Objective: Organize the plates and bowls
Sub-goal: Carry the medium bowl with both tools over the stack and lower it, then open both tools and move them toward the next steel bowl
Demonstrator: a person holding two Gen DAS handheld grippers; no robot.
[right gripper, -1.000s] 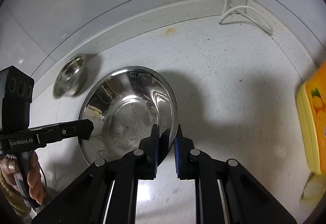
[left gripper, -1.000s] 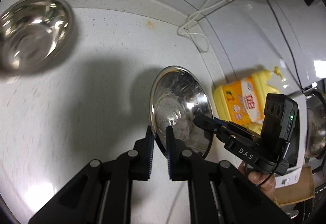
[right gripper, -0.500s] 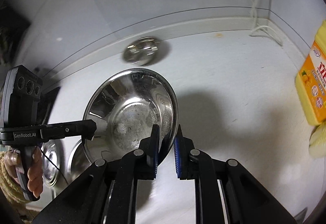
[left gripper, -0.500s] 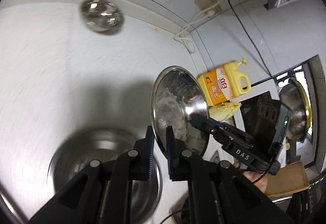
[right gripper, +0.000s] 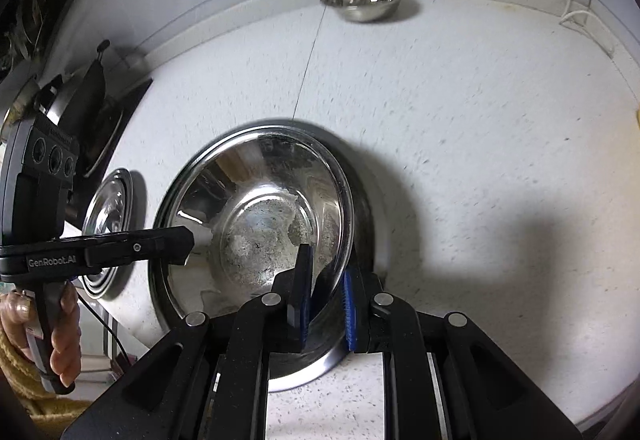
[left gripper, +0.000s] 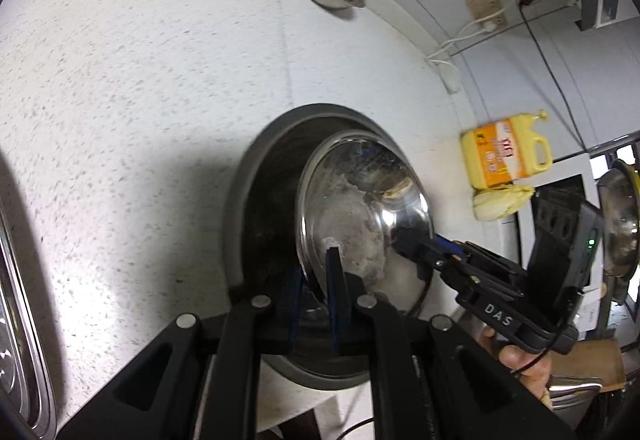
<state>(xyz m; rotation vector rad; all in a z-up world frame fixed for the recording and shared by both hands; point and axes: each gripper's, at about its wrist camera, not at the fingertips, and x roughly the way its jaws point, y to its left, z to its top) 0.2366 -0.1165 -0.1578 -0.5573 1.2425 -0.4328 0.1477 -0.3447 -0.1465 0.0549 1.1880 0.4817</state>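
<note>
- My left claw [left gripper: 314,282] is clenching the near rim of the steel bowl [left gripper: 360,207]; one pad is sitting inside the bowl, the other is hiding behind its wall
- My right claw [right gripper: 326,298] is clenching the opposite rim of that same bowl [right gripper: 256,215], blue pads pinching the thin edge; the rim between them is partly lost in shadow
- The bowl is hanging tilted between my two claws, just over a larger dark basin [left gripper: 256,199] on the white counter [left gripper: 140,99]; whether the two are touching I cannot tell, since my own fingers are covering the lower edge
- Ahead of both claws, by the back wall, a small steel bowl [right gripper: 364,1] is standing well apart
- Left of my right claw a stack of steel plates [right gripper: 108,220] is showing, half covered by my other claw's body
- Right of my left claw a yellow bottle [left gripper: 506,153] is blurring, a pale lump just below it being hard to name
- A steel rim at the far left edge of my left view is cut off
</note>
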